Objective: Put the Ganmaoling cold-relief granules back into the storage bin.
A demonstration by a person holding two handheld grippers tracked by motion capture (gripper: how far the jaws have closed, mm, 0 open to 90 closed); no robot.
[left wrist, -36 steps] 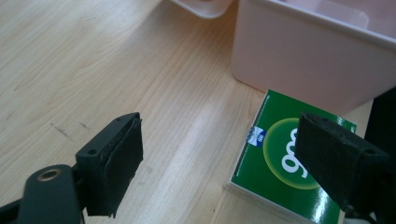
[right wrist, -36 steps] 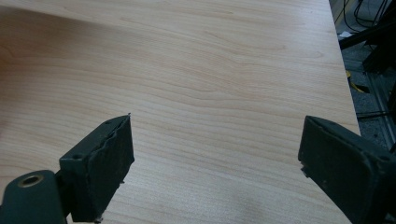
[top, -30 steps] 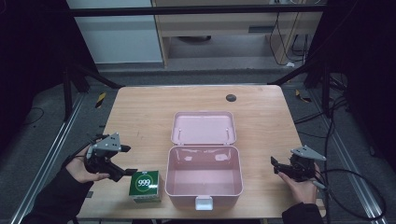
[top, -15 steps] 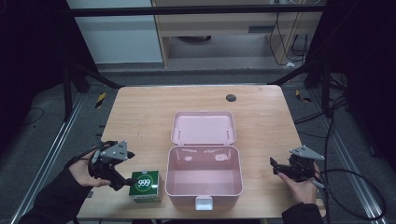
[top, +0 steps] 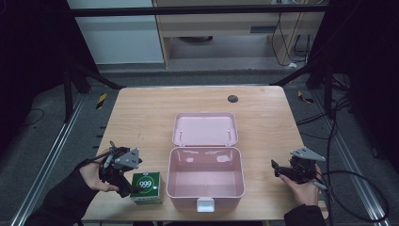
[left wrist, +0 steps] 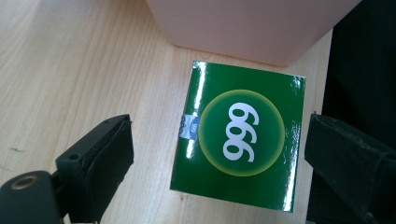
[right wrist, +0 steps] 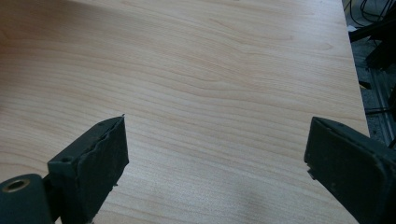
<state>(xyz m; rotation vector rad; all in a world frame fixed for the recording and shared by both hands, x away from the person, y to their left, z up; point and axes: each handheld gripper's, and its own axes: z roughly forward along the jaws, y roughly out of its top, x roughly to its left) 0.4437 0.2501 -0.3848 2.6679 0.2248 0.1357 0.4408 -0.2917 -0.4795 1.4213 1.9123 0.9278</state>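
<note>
A small green box (top: 147, 187) marked "999" lies flat on the wooden table (top: 141, 122), just left of an open pink case (top: 205, 181). In the left gripper view the green box (left wrist: 240, 135) sits between and just beyond the two black jaws, with the pink case's wall (left wrist: 247, 25) behind it. My left gripper (top: 125, 189) is open and hovers over the box's left side. My right gripper (top: 277, 168) is open near the table's right front, above bare wood (right wrist: 210, 84), with nothing between its jaws.
The pink case's lid (top: 205, 128) lies folded back flat behind its empty tub. A dark round grommet (top: 232, 98) sits near the table's far edge. The table's front edge runs close behind the box. Cables (top: 348, 179) trail off the right side.
My left gripper has moved right and toward the front edge, closing in on the green box. The right gripper has barely shifted.
</note>
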